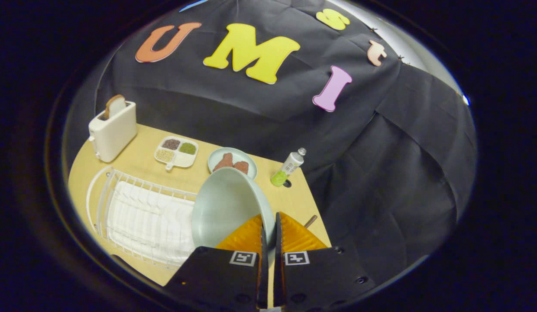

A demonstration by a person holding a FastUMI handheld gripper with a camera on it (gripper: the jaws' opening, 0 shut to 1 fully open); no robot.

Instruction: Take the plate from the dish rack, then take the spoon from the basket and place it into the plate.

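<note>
Gripper view: tongs (269,225) clamp one plate (225,208) by rim; one dish rack (138,214); one toaster (113,130).

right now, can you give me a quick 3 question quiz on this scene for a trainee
1. True or false: the gripper has its fingers closed on the rim of the plate.
2. What sits in the slot of the toaster? A) a slice of bread B) a spoon C) nothing
3. Fill in: the small bottle stands near the table's far corner, just past the ____ holding brown food.

Key:
1. True. Both fingers press the plate's edge, and the plate is tilted beside the dish rack.
2. A, a slice of bread.
3. Bowl.
</note>
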